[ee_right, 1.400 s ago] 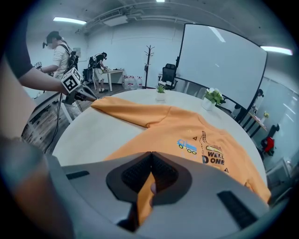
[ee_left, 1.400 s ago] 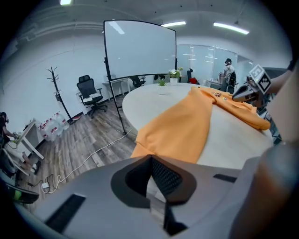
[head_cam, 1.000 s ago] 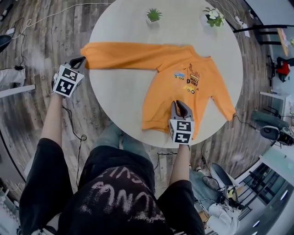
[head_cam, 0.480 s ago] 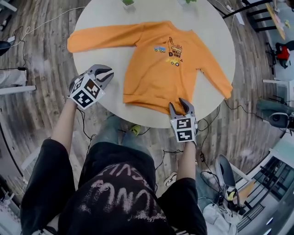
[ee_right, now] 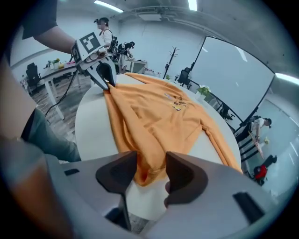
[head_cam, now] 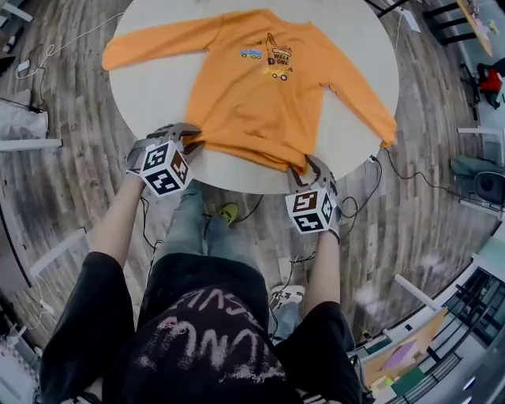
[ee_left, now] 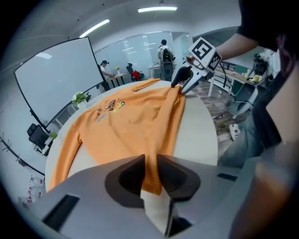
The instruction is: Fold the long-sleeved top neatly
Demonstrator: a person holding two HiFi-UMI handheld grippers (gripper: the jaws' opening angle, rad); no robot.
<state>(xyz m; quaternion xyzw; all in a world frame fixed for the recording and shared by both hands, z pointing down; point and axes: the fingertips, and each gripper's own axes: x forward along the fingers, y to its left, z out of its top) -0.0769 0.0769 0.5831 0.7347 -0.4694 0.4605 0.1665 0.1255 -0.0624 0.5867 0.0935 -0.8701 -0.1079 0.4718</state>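
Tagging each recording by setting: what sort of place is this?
Probably an open-plan office or lab: a large white presentation screen, a black wheeled office chair and a pale work desk are in view.

Floor: from the head view I see grey-brown wood planks [head_cam: 71,205], with black cables [head_cam: 406,175] trailing across them.
Table: round and white [head_cam: 158,95], in the middle of my view.
Screen: a big white board [ee_left: 56,79] stands beyond it.
Far wall: I make out glass panels [ee_left: 140,46].
Light: strip lamps [ee_left: 157,9] on the ceiling, lit.
Furniture: black office chair [ee_left: 36,135], a coat stand [ee_right: 174,58], a desk [ee_right: 56,70].
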